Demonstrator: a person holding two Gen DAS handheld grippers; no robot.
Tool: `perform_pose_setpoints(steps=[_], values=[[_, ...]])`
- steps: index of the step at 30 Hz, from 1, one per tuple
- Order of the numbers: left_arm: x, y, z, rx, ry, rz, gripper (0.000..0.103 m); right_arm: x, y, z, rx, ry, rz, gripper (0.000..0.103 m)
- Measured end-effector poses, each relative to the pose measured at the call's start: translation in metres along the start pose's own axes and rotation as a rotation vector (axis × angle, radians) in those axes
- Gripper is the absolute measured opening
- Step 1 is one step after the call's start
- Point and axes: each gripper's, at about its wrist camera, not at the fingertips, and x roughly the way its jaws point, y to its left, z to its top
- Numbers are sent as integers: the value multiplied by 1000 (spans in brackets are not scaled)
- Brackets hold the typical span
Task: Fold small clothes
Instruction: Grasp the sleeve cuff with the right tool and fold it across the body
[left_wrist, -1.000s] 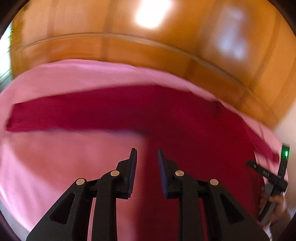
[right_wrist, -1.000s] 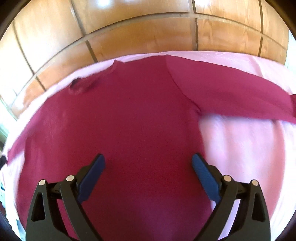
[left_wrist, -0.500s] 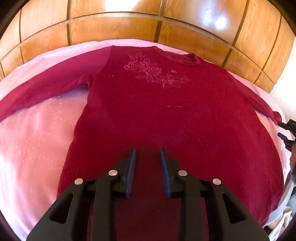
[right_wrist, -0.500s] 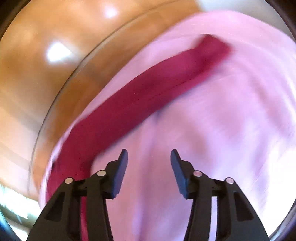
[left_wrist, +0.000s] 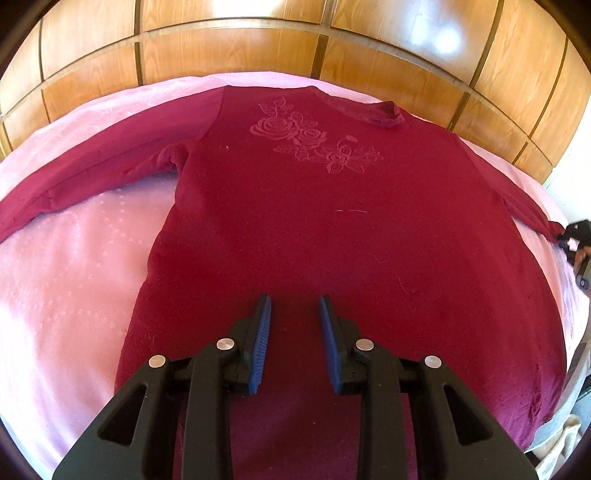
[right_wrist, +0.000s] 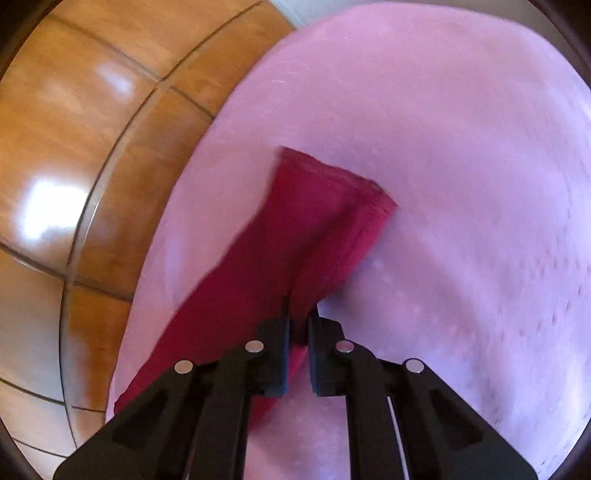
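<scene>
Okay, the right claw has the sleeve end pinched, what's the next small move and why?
Probably carry the sleeve inward across the sweater body. The right claw is shut on the sleeve near its cuff, the sweater lies flat on the pink bedspread, and the left claw hovers open, holding nothing.

We are in a home, most likely a bedroom. What we see under everything is a bed (left_wrist: 66, 280) spread with a pink quilted cover (right_wrist: 461, 155) stitched in small dotted patterns, soft enough to dimple. Along the bed's far edge runs a wall of glossy wooden panels (left_wrist: 236, 48), like wardrobe doors or panelling, with daylight glinting off them. A maroon long-sleeved top (left_wrist: 332, 229) with embossed roses lies spread out on the cover.
</scene>
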Motion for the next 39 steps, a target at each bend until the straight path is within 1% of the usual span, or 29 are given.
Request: perform_pose_setpoints(steps=[2,4,5,6,7,8,11,13,14,17,19,20,21,24,26,27,28,29,30,32,34,36,38,39], values=[[1,0,0,7,0,-2,26,-17,17,3,-45,-18,68,6],[1,2,0,-5,5,-15,26,-38,45,1,-96,-30,162,6],[1,4,1,-17,11,-24,26,-44,56,-2,-119,-28,198,6],[1,5,2,-28,15,-35,26,-53,76,-7,-160,-23,245,6],[1,9,3,-47,21,-50,26,-59,91,-13,-194,-18,274,6],[1,11,3,-62,23,-62,26,-65,115,-24,-248,-6,314,6],[0,16,7,-92,35,-98,26,-71,161,-56,-346,36,384,6],[-2,18,8,-103,35,-113,26,-71,194,-90,-414,78,429,6],[-4,20,10,-111,32,-123,26,-67,214,-112,-453,110,452,6],[-9,25,13,-137,26,-155,26,-51,254,-159,-535,189,480,6],[-13,29,17,-151,19,-180,26,-36,283,-203,-603,260,496,6],[-16,30,21,-160,11,-198,26,-31,291,-217,-625,281,497,6],[-18,32,24,-164,4,-210,26,-21,304,-238,-657,320,497,6],[-21,35,37,-180,-12,-253,26,6,326,-289,-736,417,489,6],[-21,38,47,-194,-21,-276,26,15,333,-318,-788,458,471,7],[-20,39,53,-199,-24,-290,26,17,334,-333,-818,477,466,13],[-18,40,60,-206,-24,-303,26,18,334,-341,-832,488,472,17],[-17,41,65,-212,-22,-310,38,18,333,-347,-834,500,492,33],[-14,42,71,-225,-26,-312,53,11,329,-349,-833,499,508,50],[-12,44,82,-248,-53,-305,62,2,323,-338,-831,480,530,53],[-4,42,95,-244,-48,-313,62,-10,307,-322,-805,460,552,57],[7,39,107,-247,-40,-315,62,-16,293,-299,-787,426,554,62],[18,35,119,-235,-29,-315,62,-25,269,-280,-766,397,550,64],[25,31,126,-226,-25,-309,62,-33,251,-263,-742,372,537,65]])
